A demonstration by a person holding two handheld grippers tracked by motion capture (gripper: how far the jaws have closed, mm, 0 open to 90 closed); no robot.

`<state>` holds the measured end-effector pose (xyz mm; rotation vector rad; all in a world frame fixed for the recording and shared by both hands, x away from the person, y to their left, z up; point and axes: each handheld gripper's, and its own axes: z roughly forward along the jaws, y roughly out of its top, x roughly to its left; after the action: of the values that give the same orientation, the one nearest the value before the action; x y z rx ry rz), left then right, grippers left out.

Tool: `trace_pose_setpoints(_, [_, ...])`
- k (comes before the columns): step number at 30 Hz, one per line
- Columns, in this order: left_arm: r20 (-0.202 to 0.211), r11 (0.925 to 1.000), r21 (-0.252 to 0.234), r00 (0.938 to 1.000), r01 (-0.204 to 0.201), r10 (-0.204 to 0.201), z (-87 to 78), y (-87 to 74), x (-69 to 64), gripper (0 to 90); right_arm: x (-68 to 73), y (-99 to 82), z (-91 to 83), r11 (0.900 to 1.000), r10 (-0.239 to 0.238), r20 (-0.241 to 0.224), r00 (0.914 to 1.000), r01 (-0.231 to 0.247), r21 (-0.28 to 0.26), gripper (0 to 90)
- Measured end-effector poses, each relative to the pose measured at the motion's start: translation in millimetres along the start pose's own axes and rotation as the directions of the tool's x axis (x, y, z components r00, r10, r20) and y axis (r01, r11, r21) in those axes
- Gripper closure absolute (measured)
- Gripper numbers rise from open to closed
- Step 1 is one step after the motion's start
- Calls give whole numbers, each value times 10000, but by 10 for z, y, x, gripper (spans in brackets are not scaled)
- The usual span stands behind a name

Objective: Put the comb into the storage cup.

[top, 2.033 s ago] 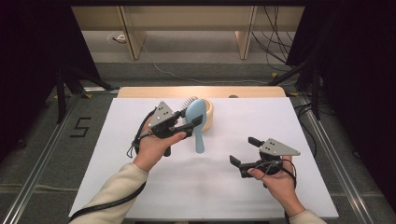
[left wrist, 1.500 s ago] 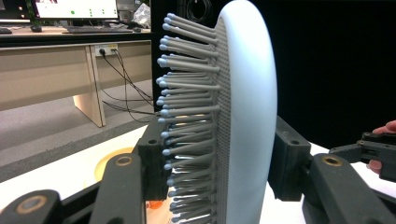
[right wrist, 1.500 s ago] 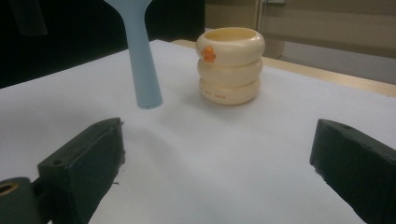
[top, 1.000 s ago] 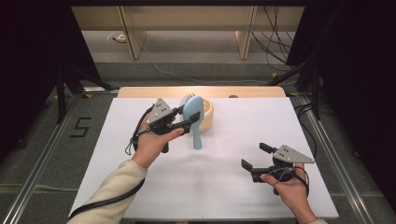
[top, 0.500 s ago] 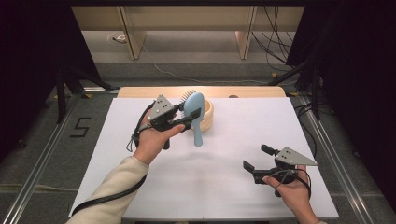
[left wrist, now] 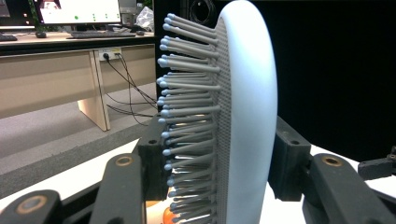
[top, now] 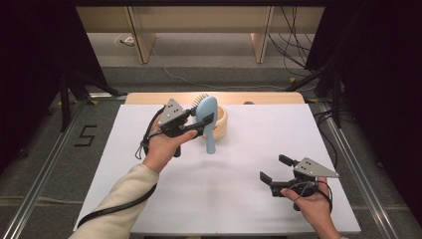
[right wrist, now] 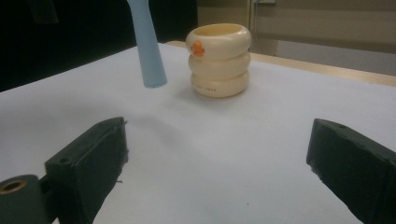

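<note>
My left gripper point(top: 204, 121) is shut on the head of a light blue hairbrush point(top: 207, 117), held upright above the white table with its handle point(right wrist: 147, 44) hanging down. In the left gripper view the brush's grey bristles point(left wrist: 187, 116) face left and its pale back point(left wrist: 247, 112) faces right, with a jaw pressed on each side. Just behind and right of the brush stands a cream ribbed cup point(top: 221, 122) with an orange spot point(right wrist: 198, 47). My right gripper point(top: 273, 168) rests open near the table's front right, nothing between its jaws.
The white table top point(top: 249, 149) has a wooden strip point(top: 214, 97) along its far edge. Metal rails point(top: 358, 164) run along both sides. Cables point(top: 293, 30) and desk legs lie on the floor beyond. A cable point(top: 114, 204) trails from the left gripper along the sleeve.
The left gripper has carried the brush slightly up and toward the cup. The right hand drew back toward the front right of the table earlier, then stayed still.
</note>
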<state>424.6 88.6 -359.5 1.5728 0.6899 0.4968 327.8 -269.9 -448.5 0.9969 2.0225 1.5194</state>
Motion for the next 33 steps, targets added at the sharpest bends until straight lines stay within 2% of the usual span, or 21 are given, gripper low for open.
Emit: trace_pose_setpoints(33, [-117,9998,-186,9999,-25,23,33,163,116,495,-11,-21,9,10000,2,39,10000,-3,53,63])
